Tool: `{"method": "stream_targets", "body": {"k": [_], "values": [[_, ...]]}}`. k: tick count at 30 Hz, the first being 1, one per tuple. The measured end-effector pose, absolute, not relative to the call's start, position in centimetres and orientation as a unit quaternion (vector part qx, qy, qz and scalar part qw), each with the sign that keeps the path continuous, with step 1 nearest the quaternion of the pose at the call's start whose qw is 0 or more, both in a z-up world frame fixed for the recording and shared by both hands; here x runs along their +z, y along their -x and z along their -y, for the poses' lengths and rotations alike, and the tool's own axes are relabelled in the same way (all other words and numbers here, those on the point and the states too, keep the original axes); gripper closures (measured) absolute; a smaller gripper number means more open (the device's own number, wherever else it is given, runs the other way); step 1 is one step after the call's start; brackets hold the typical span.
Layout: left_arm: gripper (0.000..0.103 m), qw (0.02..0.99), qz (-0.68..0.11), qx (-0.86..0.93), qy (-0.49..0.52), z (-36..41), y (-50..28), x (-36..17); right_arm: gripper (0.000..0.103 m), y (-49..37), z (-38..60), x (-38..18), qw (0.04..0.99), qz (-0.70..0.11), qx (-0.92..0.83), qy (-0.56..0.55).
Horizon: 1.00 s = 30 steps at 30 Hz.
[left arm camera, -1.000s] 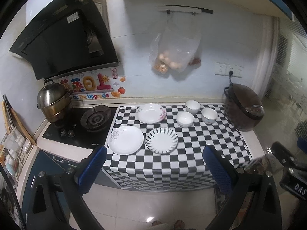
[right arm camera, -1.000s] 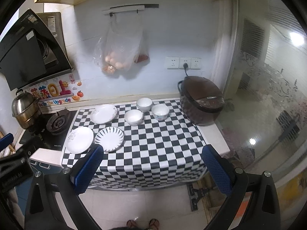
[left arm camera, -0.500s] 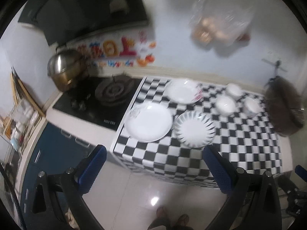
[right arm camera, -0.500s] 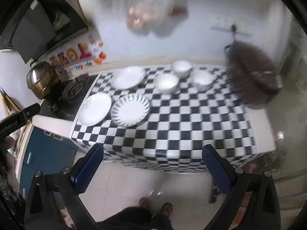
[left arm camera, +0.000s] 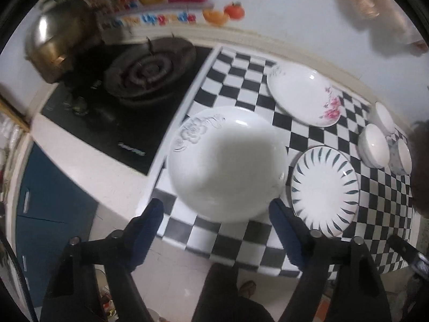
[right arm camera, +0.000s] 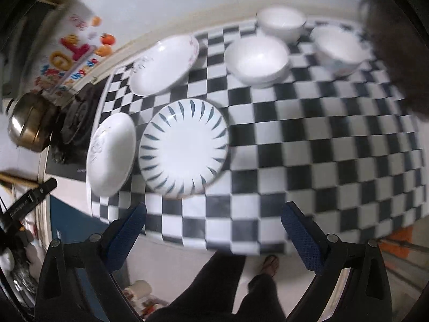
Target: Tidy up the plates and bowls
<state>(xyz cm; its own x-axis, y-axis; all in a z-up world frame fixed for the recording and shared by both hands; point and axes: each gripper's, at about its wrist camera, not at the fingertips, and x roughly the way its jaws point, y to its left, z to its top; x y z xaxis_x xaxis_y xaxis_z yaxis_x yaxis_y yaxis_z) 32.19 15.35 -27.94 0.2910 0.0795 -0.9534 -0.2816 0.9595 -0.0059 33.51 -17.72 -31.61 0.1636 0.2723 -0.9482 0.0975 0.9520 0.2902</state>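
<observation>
Three plates lie on the checkered counter [left arm camera: 241,91]: a plain white plate [left arm camera: 228,161] at front left, a blue-striped plate [left arm camera: 324,182] to its right, a pink-flowered plate [left arm camera: 303,96] behind. Three white bowls [right arm camera: 257,61] stand at the back right. My left gripper [left arm camera: 214,214] is open, its blue fingers on either side of the white plate's near rim, above it. My right gripper [right arm camera: 214,214] is open and empty, just in front of the striped plate [right arm camera: 185,147]. The white plate [right arm camera: 112,153] and flowered plate [right arm camera: 163,64] also show in the right wrist view.
A black gas hob [left arm camera: 139,80] with a steel pot [left arm camera: 59,43] lies left of the counter. A dark rice cooker [right arm camera: 396,53] stands at the right end. A bag of eggs [left arm camera: 370,8] hangs on the wall. The person's legs are below the counter edge.
Both grippers have moved down and in toward the counter. The left one now hangs over the white plate; the right one is close to the striped plate.
</observation>
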Motion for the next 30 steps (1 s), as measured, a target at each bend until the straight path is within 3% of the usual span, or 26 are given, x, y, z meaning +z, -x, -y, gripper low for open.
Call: {"method": "stream_targets", "body": {"k": [3,7,15,19,28,30], "values": [[0.048,0.778,-0.619,0.071,0.081,-14.4,-34.4,-30.7,0.017,-36.6,16.6,-35.3,0.725,-0.671,0.044,-0.151],[0.058,0.752,-0.654,0.016,0.084,-11.7,-36.3,-33.8,0.033,-39.3,15.9,-38.9,0.703,-0.695,0.033,-0.147],[0.058,0.708,-0.696,-0.03,0.114,-7.3,-37.6,-37.5,0.047,-42.7,16.1,-43.2,0.675,-0.721,0.034,-0.152],[0.066,0.697,-0.706,-0.025,0.121,-6.1,-38.2,-39.0,0.057,-44.1,16.4,-44.5,0.665,-0.73,0.054,-0.148],[0.068,0.687,-0.709,0.023,0.154,-5.4,-40.4,-41.1,0.06,-46.9,16.2,-45.5,0.65,-0.74,0.117,-0.127],[0.077,0.689,-0.705,0.038,0.163,-5.8,-40.5,-41.4,0.08,-47.6,15.8,-45.7,0.65,-0.74,0.125,-0.12]]}}
